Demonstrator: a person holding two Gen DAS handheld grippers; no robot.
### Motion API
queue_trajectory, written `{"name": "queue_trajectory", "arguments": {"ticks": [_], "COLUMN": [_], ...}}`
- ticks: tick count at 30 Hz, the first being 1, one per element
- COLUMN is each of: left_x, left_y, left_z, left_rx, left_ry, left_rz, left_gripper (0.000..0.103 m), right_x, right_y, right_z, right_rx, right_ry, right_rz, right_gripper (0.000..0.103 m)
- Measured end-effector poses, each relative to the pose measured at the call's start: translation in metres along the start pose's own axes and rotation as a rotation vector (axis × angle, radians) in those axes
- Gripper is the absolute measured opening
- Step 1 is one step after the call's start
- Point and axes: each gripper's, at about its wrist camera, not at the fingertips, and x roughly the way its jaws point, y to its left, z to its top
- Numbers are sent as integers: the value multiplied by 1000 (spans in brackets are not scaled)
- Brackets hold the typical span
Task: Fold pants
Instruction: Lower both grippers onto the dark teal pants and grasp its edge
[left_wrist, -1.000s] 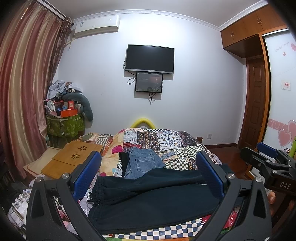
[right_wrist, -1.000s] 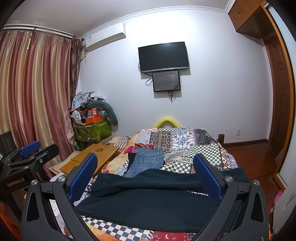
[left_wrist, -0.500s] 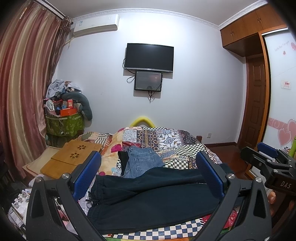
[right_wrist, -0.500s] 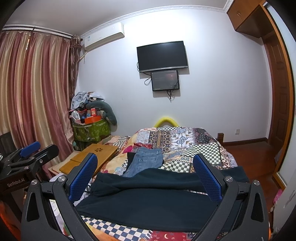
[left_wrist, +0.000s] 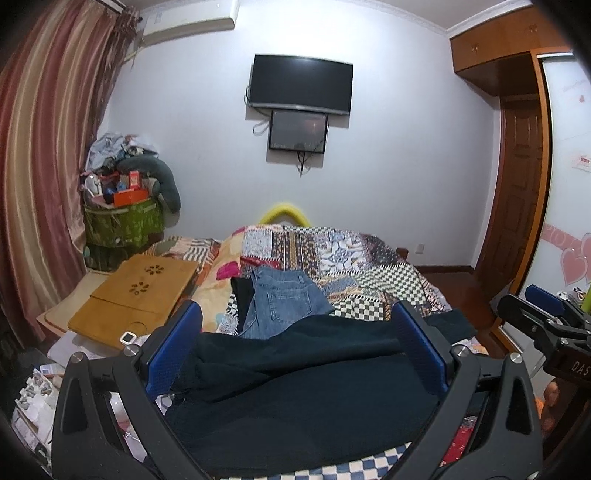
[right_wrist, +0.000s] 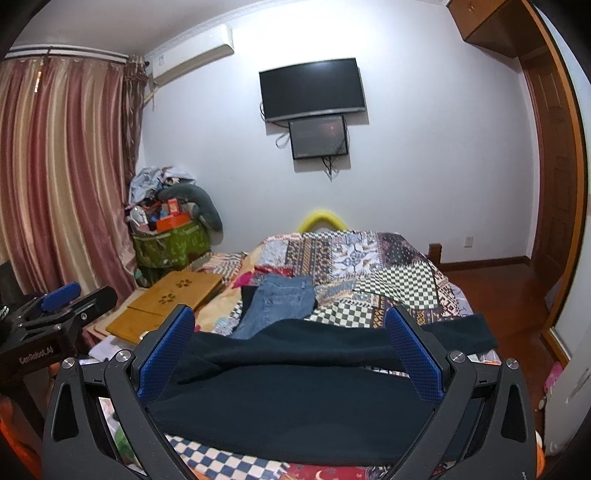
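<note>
Dark navy pants (left_wrist: 295, 391) lie spread across the near end of the bed, waistband to the left, legs running right; the same pants (right_wrist: 295, 387) fill the lower middle of the right wrist view. Blue jeans (left_wrist: 284, 299) lie folded just behind them, also seen as jeans (right_wrist: 280, 299). My left gripper (left_wrist: 299, 339) hovers open above the dark pants, nothing between its blue pads. My right gripper (right_wrist: 291, 339) is open too, above the same pants. Each gripper shows at the edge of the other's view: right gripper (left_wrist: 546, 321), left gripper (right_wrist: 55, 306).
A patchwork quilt (left_wrist: 343, 258) covers the bed. A wooden lap desk (left_wrist: 140, 291) rests on the left, a cluttered green bin (left_wrist: 122, 221) behind it, curtains (left_wrist: 40, 155) at far left. A TV (left_wrist: 301, 85) hangs on the far wall. A door (left_wrist: 517, 192) and wood floor (right_wrist: 509, 295) are right.
Both views have tilted slightly up and the scene sits a little lower in frame. The pants and jeans have not moved; both grippers stay open.
</note>
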Motion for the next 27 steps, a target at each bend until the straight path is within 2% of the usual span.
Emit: {"name": "queue_trajectory", "arguments": {"ticks": [4, 6, 12, 16, 19, 23, 27], "left_x": [36, 58, 129, 176, 211, 263, 307], "left_y": [10, 17, 52, 78, 98, 128, 151], "left_z": [3, 6, 13, 15, 8, -8, -38], "left_rx": [-5, -6, -36, -21, -13, -43, -56], "left_ry": [37, 62, 139, 190, 240, 346, 446], "left_rz": [23, 40, 88, 138, 163, 164, 193], "left_gripper": [103, 103, 103, 103, 103, 103, 95], "right_x": [24, 47, 90, 125, 163, 189, 232], "right_y": [-9, -19, -30, -43, -56, -63, -73], "right_z": [-3, -1, 1, 2, 1, -4, -16], "right_rx": [12, 39, 30, 14, -7, -53, -132], "right_ry": [42, 87, 151, 208, 271, 327, 433], "right_rz": [-12, 19, 6, -1, -13, -30, -40], "right_gripper": [103, 103, 103, 103, 103, 103, 102]}}
